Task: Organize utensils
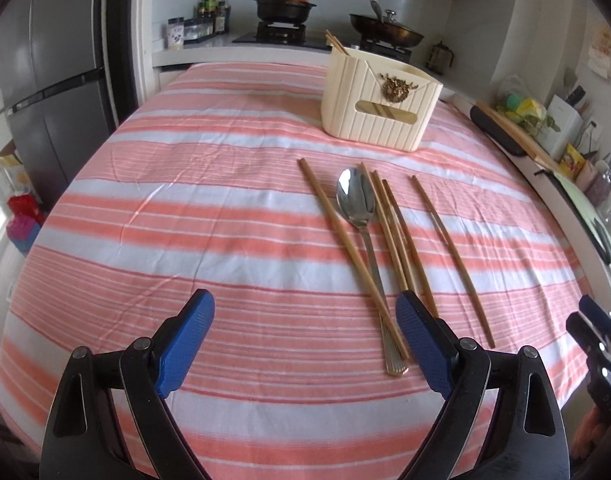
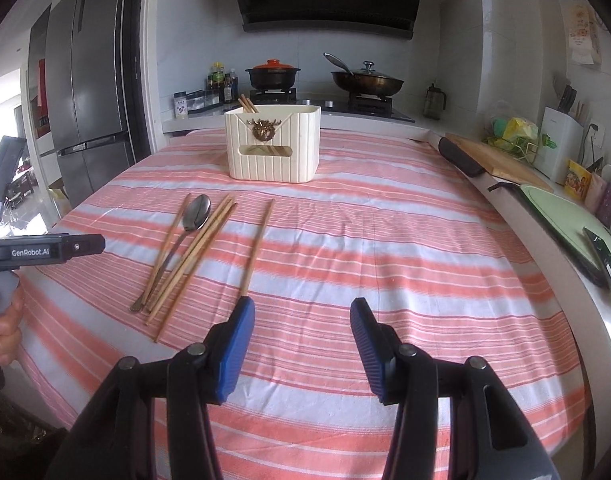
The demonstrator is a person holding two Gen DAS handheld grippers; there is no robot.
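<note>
Nearest in the left wrist view, the left gripper (image 1: 305,308), black-armed with blue ribbed pads, stands with its jaws spread wide above the pink-and-white striped tablecloth (image 1: 185,208); nothing lies between the pads, though its right-hand pad overlaps the near ends of the utensils in the picture. In the right wrist view, the right gripper (image 2: 301,312), of the same build, has its jaws parted with only bare cloth between them; the near end of the lone wooden chopstick (image 2: 257,246) lies just beside its left-hand pad, and whether the two touch cannot be told. At the left edge of that view a hand (image 2: 1,320) grips the black handle of the other tool.

Beyond the grippers, at mid-table, lies a loose group: a silver metal spoon (image 1: 355,200), bowl pointing away, with one wooden chopstick (image 1: 345,248) crossing its handle on the left and a bundle of three wooden chopsticks (image 1: 393,232) just beside it on the right. The lone chopstick lies apart, farther right.

Farther on stands a cream ribbed plastic utensil holder (image 1: 379,100) with a brass-coloured ornament and a slot window; two chopstick ends (image 2: 247,104) rise from its rear left corner.

At the far counter sit a black pot with an orange lid (image 1: 283,6) and a dark lidded wok (image 2: 367,80) on the hob.
</note>
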